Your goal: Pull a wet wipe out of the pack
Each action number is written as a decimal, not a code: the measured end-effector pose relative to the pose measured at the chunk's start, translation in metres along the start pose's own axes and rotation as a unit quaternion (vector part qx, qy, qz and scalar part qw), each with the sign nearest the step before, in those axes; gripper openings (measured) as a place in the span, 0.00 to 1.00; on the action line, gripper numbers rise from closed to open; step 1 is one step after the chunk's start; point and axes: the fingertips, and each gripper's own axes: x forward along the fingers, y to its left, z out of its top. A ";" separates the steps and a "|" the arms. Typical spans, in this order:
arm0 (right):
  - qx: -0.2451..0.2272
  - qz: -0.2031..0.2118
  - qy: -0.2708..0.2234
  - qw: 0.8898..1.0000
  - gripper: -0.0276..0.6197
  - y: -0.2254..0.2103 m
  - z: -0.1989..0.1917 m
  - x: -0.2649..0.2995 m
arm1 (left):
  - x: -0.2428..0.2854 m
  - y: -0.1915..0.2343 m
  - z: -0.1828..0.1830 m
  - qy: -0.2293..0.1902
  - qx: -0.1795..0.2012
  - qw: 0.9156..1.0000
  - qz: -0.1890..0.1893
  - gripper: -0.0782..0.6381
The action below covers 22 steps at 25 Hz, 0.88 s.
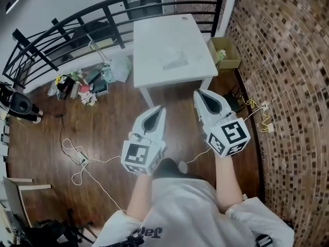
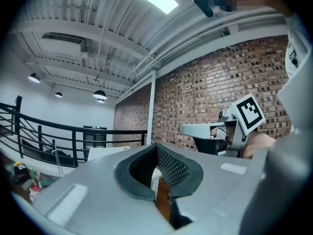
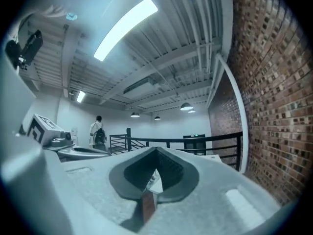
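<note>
1. Far left, a heap of clutter (image 1: 82,84) lies on the wood floor below the black railing (image 1: 61,30).
2. Left gripper (image 1: 161,108) — jaws pressed together, nothing between them.
3. Ahead, the white table (image 1: 154,40) bears the wipe pack (image 1: 175,60), a faint pale shape well apart from both grippers.
4. Right gripper (image 1: 198,92) — likewise clenched and empty.
5. A cardboard box (image 1: 224,53) sits by the brick wall (image 1: 288,60).
</note>
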 end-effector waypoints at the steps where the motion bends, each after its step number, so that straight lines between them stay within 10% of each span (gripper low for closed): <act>1: 0.006 0.005 0.009 1.000 0.03 -0.009 -0.008 0.014 | 0.016 0.009 -0.003 0.004 -0.002 1.000 0.000 0.13; 6: 0.009 0.022 0.038 0.999 0.03 -0.055 -0.032 0.083 | 0.109 0.050 -0.004 -0.005 -0.004 1.000 -0.021 0.13; 14: -0.047 0.030 0.005 0.998 0.03 -0.127 0.043 0.226 | 0.219 0.167 0.057 -0.046 0.020 0.999 -0.003 0.13; 22: -0.008 0.019 0.064 0.998 0.03 -0.213 -0.006 0.277 | 0.285 0.233 0.014 -0.019 -0.002 1.000 0.009 0.13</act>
